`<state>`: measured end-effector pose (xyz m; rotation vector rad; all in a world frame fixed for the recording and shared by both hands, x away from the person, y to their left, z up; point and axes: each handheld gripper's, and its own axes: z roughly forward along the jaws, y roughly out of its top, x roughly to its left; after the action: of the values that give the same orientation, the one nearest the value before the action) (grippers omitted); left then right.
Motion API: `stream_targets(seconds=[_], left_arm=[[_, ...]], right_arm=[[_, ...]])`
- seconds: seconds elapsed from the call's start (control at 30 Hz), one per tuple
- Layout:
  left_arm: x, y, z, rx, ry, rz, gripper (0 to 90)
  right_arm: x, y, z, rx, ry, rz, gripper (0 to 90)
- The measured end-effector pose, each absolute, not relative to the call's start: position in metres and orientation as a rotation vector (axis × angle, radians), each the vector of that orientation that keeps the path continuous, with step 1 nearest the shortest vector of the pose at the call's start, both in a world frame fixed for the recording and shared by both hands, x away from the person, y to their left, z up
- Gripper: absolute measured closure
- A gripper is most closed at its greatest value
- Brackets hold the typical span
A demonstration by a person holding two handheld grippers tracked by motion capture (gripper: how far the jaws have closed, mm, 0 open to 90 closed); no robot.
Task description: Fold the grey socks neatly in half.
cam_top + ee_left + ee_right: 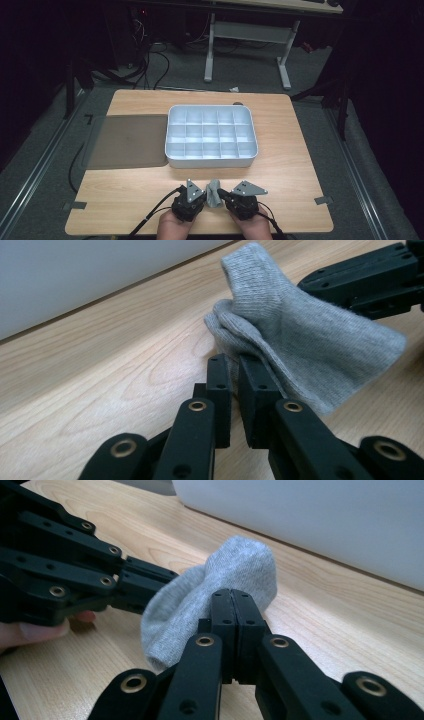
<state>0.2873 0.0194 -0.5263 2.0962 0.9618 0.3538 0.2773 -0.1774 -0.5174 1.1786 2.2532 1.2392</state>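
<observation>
a small grey sock [214, 193] is held up between the two grippers, just above the near edge of the wooden counter [280, 170], in front of the white compartment tray [175, 150]. the left gripper [234, 371] has its jaws almost together, with a fold of the sock's edge pinched between them. the right gripper [233, 605] has its jaws pressed fully together; the knit seems to be caught at their tips, but the pinch itself is hidden from its own camera. the risk, as i judge it, is that both holds are only thin bites of soft fabric, so if the hands pull apart too strongly, one edge can slip out and the sock drops on the counter. both hands come from the near edge, close together, and the grippers point inward toward each other.
</observation>
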Motion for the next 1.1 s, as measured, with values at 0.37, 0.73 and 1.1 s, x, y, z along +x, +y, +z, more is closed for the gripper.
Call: stream_targets(seconds=[0.37,0.73,1.1], left_arm=[[0.288,-0.004,-0.526,2.147,0.894,0.379,86.5],[0.282,-0.008,-0.528,2.223,0.804,0.436,89.9],[0.284,0.0,-0.528,2.205,0.828,0.413,86.4]], right_arm=[[0.276,-0.18,-0.514,1.187,2.227,1.252,90.0],[0.272,-0.174,-0.521,1.158,2.229,1.222,90.0],[0.27,-0.17,-0.527,1.151,2.237,1.171,90.0]])
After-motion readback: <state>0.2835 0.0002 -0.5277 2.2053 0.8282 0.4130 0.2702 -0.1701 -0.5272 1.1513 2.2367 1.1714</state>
